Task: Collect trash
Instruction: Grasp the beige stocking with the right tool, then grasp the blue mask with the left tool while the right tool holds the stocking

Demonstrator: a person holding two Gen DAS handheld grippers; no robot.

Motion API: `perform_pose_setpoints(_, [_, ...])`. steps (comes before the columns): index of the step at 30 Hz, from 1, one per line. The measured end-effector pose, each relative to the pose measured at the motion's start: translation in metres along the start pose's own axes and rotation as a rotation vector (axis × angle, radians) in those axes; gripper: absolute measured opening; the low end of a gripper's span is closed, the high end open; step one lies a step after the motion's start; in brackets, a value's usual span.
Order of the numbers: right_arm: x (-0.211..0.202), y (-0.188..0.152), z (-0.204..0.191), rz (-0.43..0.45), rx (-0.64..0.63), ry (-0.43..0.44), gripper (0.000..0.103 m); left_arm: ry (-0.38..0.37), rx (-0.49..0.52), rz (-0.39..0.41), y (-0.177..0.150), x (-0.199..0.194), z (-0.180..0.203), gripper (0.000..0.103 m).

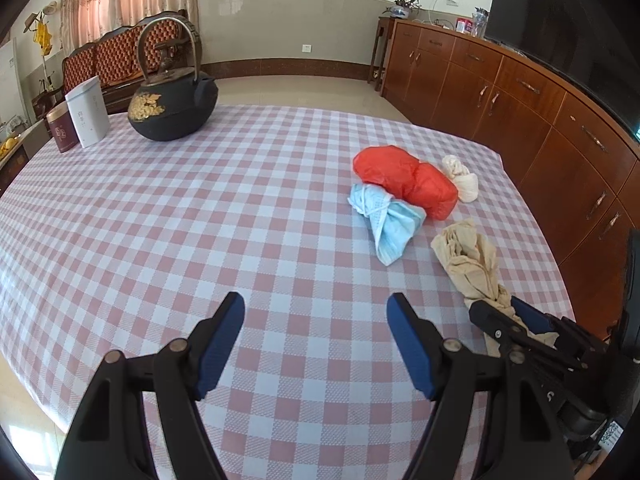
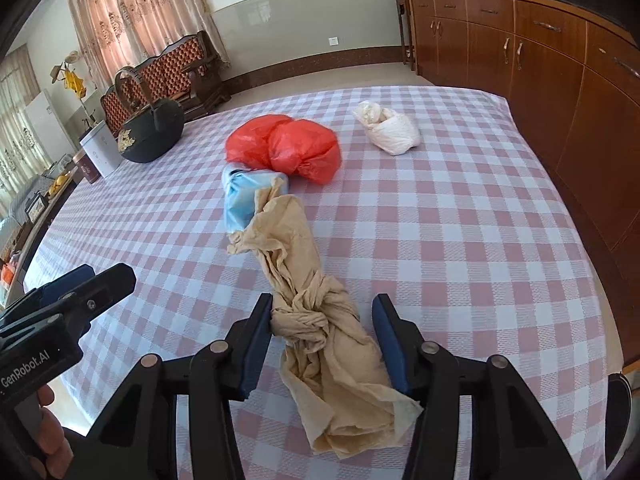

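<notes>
Straddling the knotted beige rag (image 2: 320, 320) in the right wrist view, right tongs (image 2: 322, 340): left pad touching the knot, right pad just apart from the cloth, so not yet clenched on it. Lying lengthwise on the checked surface (image 2: 480, 240), far end of the rag overlapping the blue crumpled mask (image 2: 240, 196). Beyond that, touching the mask, red plastic bag (image 2: 288, 148); well apart to the right, white wad (image 2: 390, 128). Seen only here: a hand (image 2: 48, 436) at lower left gripping the handle of the other tool, and the knot in full.

From the left wrist view, left tongs (image 1: 316, 340) spread wide over bare cloth, grasping nothing. Shown better here: gaps within the trash cluster, with the beige rag (image 1: 468, 256) lying clear of the blue crumpled mask (image 1: 384, 220) rather than over it, and the white wad (image 1: 462, 178) just beside the red plastic bag (image 1: 404, 180). Near end of the rag vanishing between the right tongs (image 1: 506, 316) at the right edge. Also plainer here: black iron kettle (image 1: 172, 108), white box (image 1: 88, 112) and dark red tin (image 1: 62, 128) at the far left corner, and a dark television (image 1: 560, 28) on the wooden sideboard (image 1: 500, 100).
</notes>
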State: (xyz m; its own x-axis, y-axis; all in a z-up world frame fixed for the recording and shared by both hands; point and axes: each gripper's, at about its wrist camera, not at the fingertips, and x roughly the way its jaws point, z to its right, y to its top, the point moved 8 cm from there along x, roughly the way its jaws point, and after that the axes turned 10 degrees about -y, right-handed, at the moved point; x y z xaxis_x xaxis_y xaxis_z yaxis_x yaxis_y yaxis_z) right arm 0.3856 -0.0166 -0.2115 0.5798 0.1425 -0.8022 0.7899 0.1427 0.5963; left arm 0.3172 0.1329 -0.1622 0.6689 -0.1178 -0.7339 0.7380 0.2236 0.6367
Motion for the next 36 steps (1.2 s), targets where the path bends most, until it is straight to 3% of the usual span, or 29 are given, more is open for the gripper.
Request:
perform_pose_setpoints(13, [0.016,0.033,0.078,0.018,0.138,-0.072,0.053,-0.051,0.029,-0.026,0.021,0.043,0.032,0.075])
perform_pose_setpoints(23, [0.028,0.05,0.083,0.026,0.156,-0.067,0.053,-0.055,0.029,-0.026,0.035,0.063,0.035,0.075])
perform_pose_setpoints(26, [0.028,0.05,0.08,0.034,0.15,-0.061,0.047,-0.051,0.028,-0.029,0.038,0.07,0.035,0.075])
perform_pose_setpoints(36, [0.022,0.039,0.072,0.018,0.127,-0.039,0.048,-0.046,0.022,-0.022,0.047,0.089,0.039,0.075])
